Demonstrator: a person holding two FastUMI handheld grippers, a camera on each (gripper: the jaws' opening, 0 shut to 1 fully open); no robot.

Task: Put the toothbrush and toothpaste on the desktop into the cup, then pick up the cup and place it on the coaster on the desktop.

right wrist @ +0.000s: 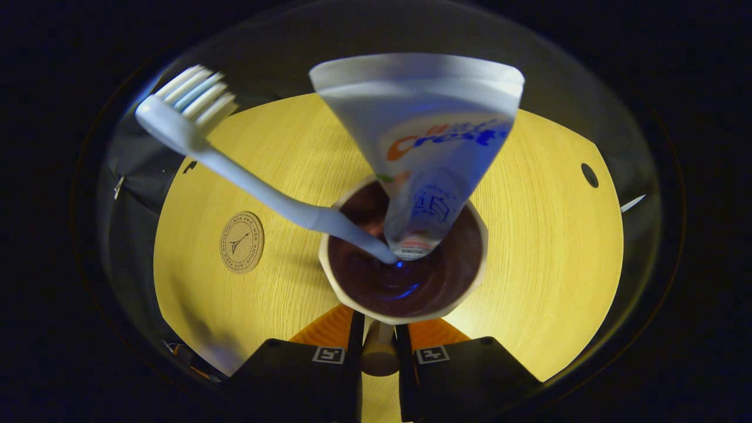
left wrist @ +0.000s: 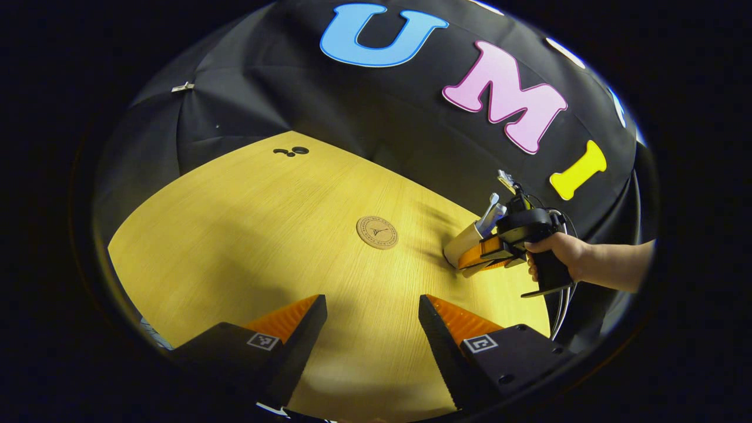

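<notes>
Holding the cup by its handle, the right gripper has its two fingers pressed on that handle from both sides. In the left gripper view the cup appears tilted and near the right edge of the surface; I cannot tell if its base touches the wood. The toothbrush and the toothpaste already stand inside the cup, both leaning out over the rim. The coaster lies flat, near the cup but apart from it. The left gripper hovers low with fingers spread and holds nothing.

I judge the step in hand is carrying the cup to the coaster. To do it well, bring the cup upright first, move slowly so the tall tube does not tip out, center the base over the coaster, and lower it straight before releasing.
</notes>
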